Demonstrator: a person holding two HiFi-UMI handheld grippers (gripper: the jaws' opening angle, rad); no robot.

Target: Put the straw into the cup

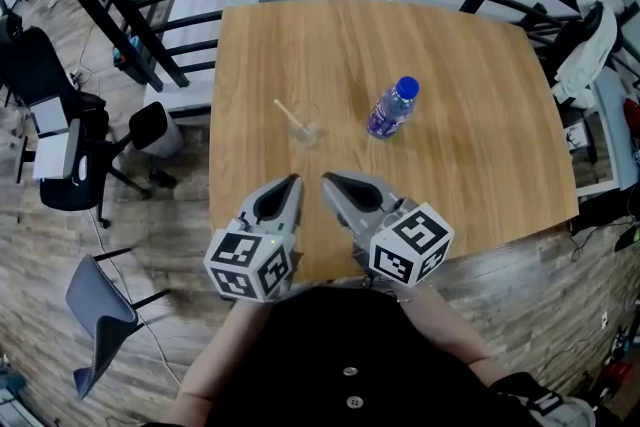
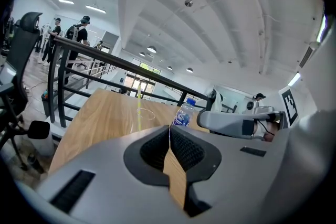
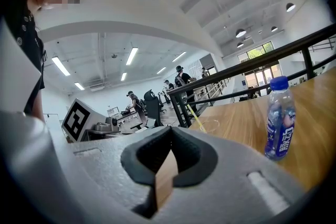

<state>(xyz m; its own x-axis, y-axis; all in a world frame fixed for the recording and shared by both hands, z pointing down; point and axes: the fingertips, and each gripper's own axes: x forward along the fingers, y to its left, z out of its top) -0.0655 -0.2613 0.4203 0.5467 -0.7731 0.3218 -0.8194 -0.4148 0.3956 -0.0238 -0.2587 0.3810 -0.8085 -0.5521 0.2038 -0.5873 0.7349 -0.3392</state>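
The left tool [image 1: 294, 181] is held over the near edge of the wooden desk [image 1: 470, 165]. Its jaws are pressed together with nothing between them, and only the desk's wood shows behind the pads in the left gripper view. Ahead of its tips and slightly to the right stands the clear cup [image 1: 307, 126], upright on the desk and apart from both tools. The straw [image 1: 291, 116] is already inside the cup, its lower end at the bottom and its upper end leaning out over the rim toward the far left. In the left gripper view the straw appears as a thin yellow line rising above the jaws.

The right tool [image 1: 329, 181] is just beside the left one. Its jaws are also closed on each other and hold nothing. The cup lies ahead of it and a little to the left. Further right, a blue-capped bottle [image 1: 392, 107] stands near the cup without touching it.
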